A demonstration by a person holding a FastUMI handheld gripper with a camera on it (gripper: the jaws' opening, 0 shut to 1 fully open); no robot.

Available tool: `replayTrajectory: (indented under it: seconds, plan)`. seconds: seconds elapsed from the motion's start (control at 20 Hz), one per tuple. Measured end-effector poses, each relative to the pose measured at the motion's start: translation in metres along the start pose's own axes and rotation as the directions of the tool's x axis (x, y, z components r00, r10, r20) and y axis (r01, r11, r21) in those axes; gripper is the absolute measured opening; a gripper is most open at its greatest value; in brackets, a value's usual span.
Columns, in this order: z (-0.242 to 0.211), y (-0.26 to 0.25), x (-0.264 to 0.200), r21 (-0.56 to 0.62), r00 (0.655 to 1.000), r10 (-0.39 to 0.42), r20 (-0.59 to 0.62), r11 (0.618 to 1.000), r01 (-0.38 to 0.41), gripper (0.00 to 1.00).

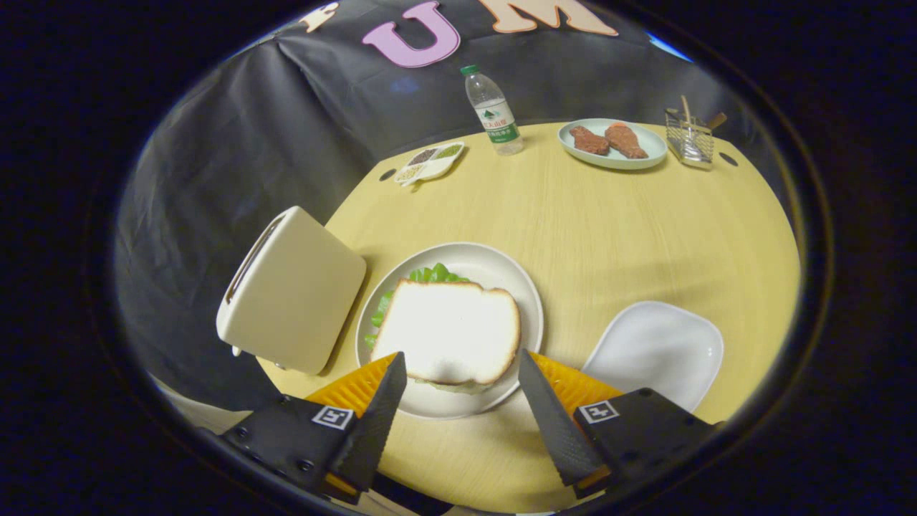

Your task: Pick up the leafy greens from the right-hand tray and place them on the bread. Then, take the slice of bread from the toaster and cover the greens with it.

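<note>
gripper [462, 373] fingers apart, holding nothing, flanking near edge of top bread slice [450, 330], which covers greens [430, 274] on plate [516, 287]. judgement: back away straight, avoid nudging slice.

Gripper [462, 358] with wedge-shaped fingers; ribbed inner panels; dark screwed housings, each bearing a square marker

Place: a staged kitchen-style booth.
Evidence: pale wooden round table [609, 215], cream toaster [290, 290] at its left edge, black cloth wall [236, 143] stood behind.
</note>
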State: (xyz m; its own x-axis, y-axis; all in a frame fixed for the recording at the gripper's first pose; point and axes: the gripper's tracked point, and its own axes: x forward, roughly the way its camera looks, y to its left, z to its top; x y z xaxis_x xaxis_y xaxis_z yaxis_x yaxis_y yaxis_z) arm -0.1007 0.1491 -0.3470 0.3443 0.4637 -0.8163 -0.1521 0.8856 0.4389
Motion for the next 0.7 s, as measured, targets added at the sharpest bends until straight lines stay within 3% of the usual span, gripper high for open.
replayTrajectory:
  seconds: [0.2,0.4,0.7]
  plan:
    - [0.032,-0.003,-0.029,-0.044,0.993,0.01,0.12,0.999,-0.005,0.82]
    - [0.071,-0.016,-0.07,-0.099,0.964,-0.022,0.266,0.994,0.05,1.0]
    - [0.122,-0.04,-0.145,-0.077,0.87,-0.083,0.486,0.987,0.138,1.0]
